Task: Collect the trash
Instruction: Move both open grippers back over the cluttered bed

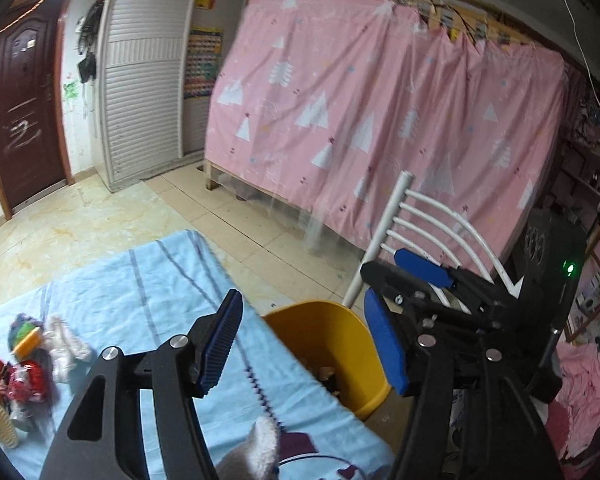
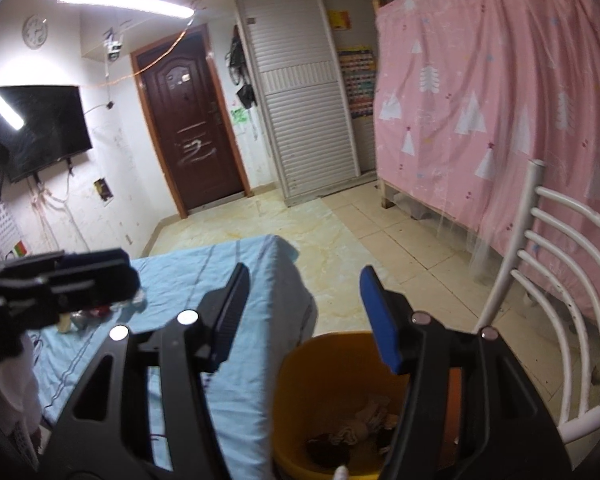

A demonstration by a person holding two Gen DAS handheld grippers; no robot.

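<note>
Part done, judging by the crumpled scraps already lying in the yellow bin (image 2: 300, 396), upright with its mouth open upward, below and between the right gripper (image 2: 304, 320) jaws, which gape with nothing in them. Left gripper (image 1: 304, 344) jaws likewise spread and empty. Still left: wrappers and litter (image 1: 28, 364) heaped on the blue-covered bench (image 1: 148, 280), off left of the left jaws, no clear long axis.

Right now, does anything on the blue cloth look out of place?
Yes. A small heap of wrappers lies loose near the far left edge of the blue cloth, not in the yellow bin beside it.
</note>
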